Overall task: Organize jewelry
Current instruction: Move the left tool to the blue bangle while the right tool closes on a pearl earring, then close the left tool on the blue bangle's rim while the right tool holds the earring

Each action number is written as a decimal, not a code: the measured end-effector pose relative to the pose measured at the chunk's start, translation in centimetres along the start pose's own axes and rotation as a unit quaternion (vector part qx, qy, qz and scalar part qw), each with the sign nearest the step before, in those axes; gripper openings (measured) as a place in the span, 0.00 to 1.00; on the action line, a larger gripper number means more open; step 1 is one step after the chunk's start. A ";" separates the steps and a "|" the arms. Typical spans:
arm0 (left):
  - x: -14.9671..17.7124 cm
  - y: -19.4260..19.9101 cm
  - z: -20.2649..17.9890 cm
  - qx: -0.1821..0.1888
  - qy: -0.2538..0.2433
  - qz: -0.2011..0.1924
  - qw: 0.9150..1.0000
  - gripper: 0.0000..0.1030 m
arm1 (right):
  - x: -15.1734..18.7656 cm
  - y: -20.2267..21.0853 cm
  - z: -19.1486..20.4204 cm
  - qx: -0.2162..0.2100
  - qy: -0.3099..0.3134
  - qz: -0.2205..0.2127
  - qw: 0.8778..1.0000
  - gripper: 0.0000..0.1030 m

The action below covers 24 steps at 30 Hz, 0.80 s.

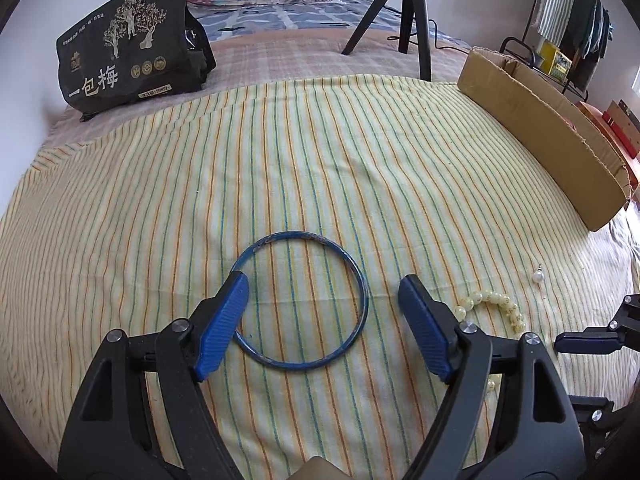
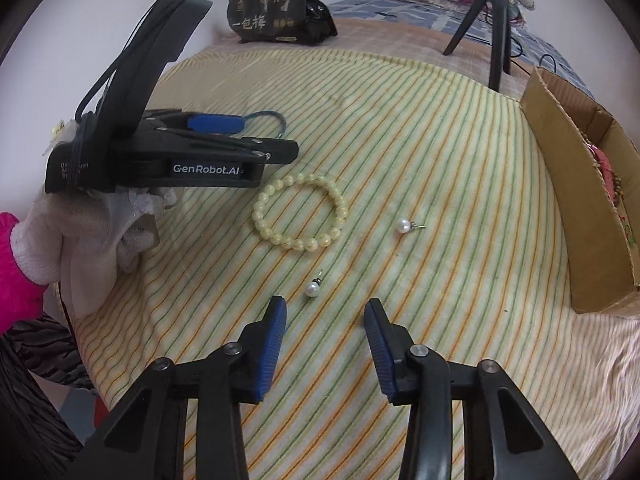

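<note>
A blue bangle (image 1: 296, 234) lies flat on the striped cloth (image 1: 200, 208). My left gripper (image 1: 324, 282) hangs open over it: the left finger covers the ring's left edge and the right finger stands outside the ring. A cream bead bracelet (image 2: 342, 211) lies just right of that gripper. My right gripper (image 2: 326, 302) is open, low over the cloth, with nothing between its pads. A pearl earring (image 2: 312, 289) lies just ahead of its tips, nearer the left one. A second pearl earring (image 2: 404, 225) lies farther off to the right.
An open cardboard box (image 2: 560, 168) stands at the right edge of the cloth with some jewelry inside. A black printed bag (image 1: 128, 52) and a tripod (image 1: 408, 8) stand at the back. A white-gloved hand (image 2: 80, 232) holds the left gripper.
</note>
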State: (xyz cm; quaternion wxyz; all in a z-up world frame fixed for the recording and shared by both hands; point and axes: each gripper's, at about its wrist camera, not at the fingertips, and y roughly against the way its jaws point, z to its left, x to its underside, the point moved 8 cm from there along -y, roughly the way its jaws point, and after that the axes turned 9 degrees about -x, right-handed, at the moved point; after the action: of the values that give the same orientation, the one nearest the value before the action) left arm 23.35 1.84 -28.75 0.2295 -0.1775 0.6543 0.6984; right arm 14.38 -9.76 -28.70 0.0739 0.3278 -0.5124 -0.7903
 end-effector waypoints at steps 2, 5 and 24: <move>0.0 0.0 0.0 0.002 0.000 0.000 1.000 0.78 | -0.1 -0.1 0.2 -0.002 0.000 -0.001 1.000 0.37; 0.1 0.1 0.1 0.006 0.001 -0.002 1.000 0.75 | -0.6 -0.3 0.3 -0.007 -0.001 -0.003 1.000 0.32; 0.1 0.4 1.7 0.009 0.017 -0.008 1.000 0.33 | -0.8 -0.9 1.3 -0.007 0.015 0.001 1.000 0.06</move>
State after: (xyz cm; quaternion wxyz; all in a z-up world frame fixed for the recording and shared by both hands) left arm 23.14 3.56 -28.36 0.2253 -0.1920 0.6632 0.6875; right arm 14.41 -8.01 -28.73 0.0847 0.3388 -0.5060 -0.7887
